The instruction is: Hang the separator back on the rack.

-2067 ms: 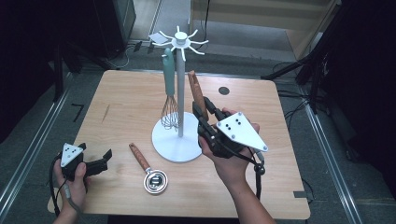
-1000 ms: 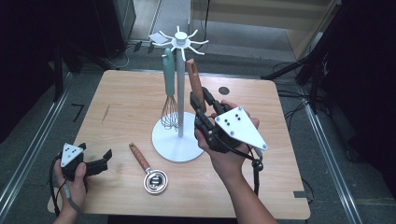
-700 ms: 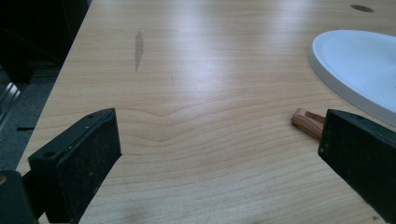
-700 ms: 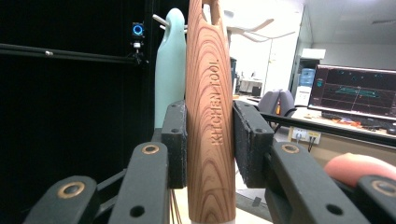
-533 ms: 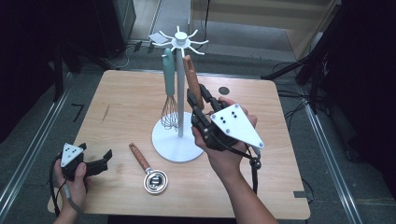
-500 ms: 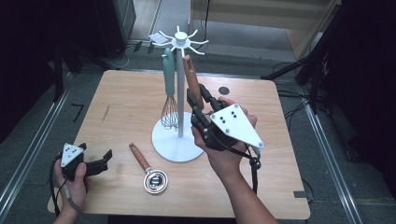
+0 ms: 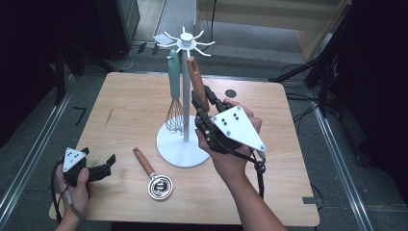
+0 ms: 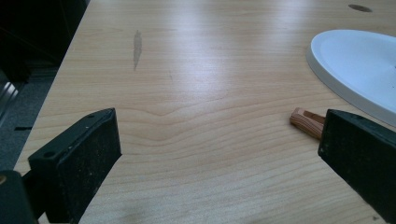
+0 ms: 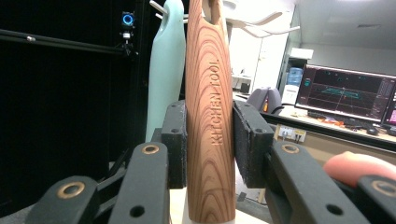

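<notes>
Right gripper (image 7: 202,103) clamps the upright wooden handle (image 9: 208,112) beside the white rack (image 7: 184,96); left gripper (image 7: 98,168) rests open, near-left on table (image 7: 130,103).

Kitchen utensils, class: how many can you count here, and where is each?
3: teal-handled whisk hanging on the white rack; wooden-handled tool clamped upright in the right gripper; small wooden-handled strainer lying on the table.

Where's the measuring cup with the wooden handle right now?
High view: the measuring cup lies on the table between the left gripper and the white stand's base.
</notes>
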`<state>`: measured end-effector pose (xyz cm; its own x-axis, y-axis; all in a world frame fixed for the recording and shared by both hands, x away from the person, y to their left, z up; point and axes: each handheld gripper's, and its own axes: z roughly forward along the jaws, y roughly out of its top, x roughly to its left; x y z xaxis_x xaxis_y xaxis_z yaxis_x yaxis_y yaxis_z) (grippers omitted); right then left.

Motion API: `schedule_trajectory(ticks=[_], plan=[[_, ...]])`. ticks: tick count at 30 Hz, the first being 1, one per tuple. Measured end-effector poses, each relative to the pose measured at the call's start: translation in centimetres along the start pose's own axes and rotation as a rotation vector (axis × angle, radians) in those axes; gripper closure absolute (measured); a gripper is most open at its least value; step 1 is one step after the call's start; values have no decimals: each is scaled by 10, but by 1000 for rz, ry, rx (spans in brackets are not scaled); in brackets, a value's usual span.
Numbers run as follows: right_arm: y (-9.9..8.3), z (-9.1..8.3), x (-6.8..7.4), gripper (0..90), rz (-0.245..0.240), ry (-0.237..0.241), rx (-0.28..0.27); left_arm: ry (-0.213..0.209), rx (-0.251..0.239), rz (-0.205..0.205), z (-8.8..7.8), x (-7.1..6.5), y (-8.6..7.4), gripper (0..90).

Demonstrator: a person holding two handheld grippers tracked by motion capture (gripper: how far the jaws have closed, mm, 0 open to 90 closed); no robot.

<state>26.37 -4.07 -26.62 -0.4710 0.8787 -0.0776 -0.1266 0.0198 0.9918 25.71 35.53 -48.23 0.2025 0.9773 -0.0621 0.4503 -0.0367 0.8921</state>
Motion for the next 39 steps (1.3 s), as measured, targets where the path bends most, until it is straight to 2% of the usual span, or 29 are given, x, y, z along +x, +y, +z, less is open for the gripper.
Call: schedule_trajectory(ticks=[9, 17, 23, 31, 33, 39], plan=[[-1, 1, -3, 700, 5, -24, 9, -2, -2, -2, 0, 0, 0, 0], [-1, 3, -3, 699, 5, -20, 13, -2, -3, -2, 0, 0, 0, 0], [-1, 5, -5, 696, 24, 1, 27, -1, -1, -2, 0, 0, 0, 0], [2, 9, -3, 698, -4, -23, 50, -1, 0, -1, 0, 0, 0, 0], [2, 10, -2, 699, -14, -45, 61, -1, -1, -1, 0, 0, 0, 0], [1, 11, -5, 695, 3, -27, 59, -4, -3, -4, 0, 0, 0, 0]])
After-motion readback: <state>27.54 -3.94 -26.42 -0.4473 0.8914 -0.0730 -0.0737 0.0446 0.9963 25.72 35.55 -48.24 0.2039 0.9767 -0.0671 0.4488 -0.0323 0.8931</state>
